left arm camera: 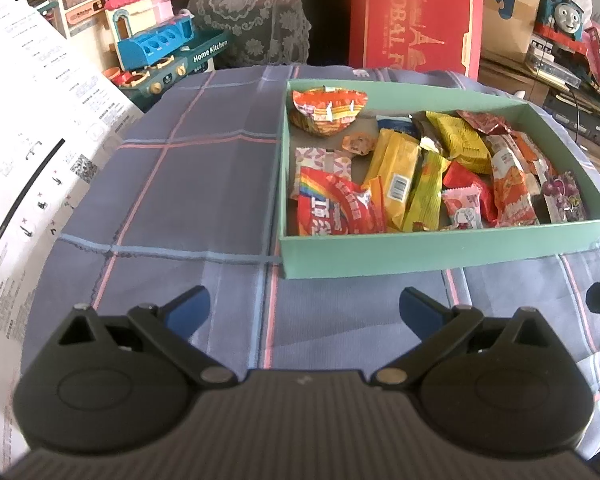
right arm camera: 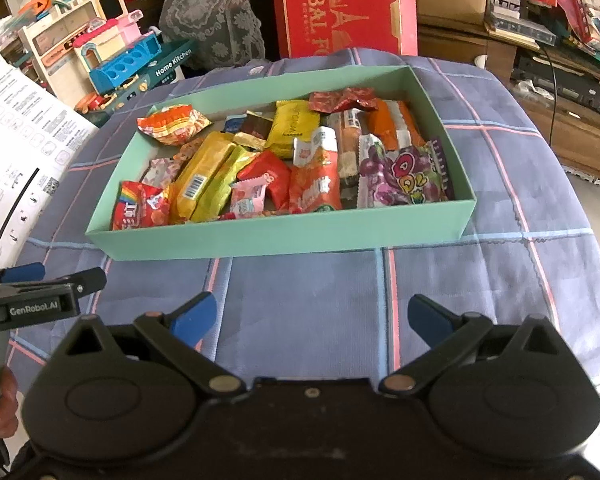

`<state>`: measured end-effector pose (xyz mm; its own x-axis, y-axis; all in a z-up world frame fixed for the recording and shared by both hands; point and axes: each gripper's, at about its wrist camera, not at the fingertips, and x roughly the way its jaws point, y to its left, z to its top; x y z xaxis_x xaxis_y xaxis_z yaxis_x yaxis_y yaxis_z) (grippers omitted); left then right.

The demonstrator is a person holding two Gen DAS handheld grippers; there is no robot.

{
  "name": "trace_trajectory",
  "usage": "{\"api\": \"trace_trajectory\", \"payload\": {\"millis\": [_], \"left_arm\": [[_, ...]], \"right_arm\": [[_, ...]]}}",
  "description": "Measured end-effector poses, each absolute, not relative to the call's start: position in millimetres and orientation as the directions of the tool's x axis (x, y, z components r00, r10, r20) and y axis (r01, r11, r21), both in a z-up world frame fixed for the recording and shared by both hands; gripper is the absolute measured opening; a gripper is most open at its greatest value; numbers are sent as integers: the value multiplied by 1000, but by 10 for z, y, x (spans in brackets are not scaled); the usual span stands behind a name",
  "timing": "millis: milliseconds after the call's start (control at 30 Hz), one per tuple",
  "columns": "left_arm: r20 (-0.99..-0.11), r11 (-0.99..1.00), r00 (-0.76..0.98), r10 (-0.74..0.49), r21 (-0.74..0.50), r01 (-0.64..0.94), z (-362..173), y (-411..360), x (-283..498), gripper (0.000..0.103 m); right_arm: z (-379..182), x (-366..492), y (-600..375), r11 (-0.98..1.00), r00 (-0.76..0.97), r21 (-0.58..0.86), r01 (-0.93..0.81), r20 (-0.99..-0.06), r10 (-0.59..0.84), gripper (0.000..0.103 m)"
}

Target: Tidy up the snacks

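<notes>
In the right wrist view, the left gripper (right arm camera: 66, 280) is cut off by the left edge. The white printed sheet (left arm camera: 40, 128) carries text too small to read. Lower snack packets (right arm camera: 352, 160) lie partly buried under others.

1. Bare checked tablecloth (left arm camera: 204, 184) lay open left of the green box (left arm camera: 440, 250).
2. A clear strip of cloth (right arm camera: 308, 296) separated the box's near wall (right arm camera: 284, 236) from both gripper fronts.
3. Snack packets (right arm camera: 300, 160) crowded the box interior.
</notes>
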<state>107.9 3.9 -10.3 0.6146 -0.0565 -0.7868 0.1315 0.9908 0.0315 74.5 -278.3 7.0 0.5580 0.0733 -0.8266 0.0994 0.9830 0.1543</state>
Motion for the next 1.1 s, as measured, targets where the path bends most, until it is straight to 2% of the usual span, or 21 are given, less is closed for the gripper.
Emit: {"api": "trace_trajectory", "payload": {"millis": [1100], "left_arm": [[-783,991,620,-57,29,128,-106,95,1015,103]], "right_arm": [[55,711,-2768,984,557,143,107,-828,60,103]]}}
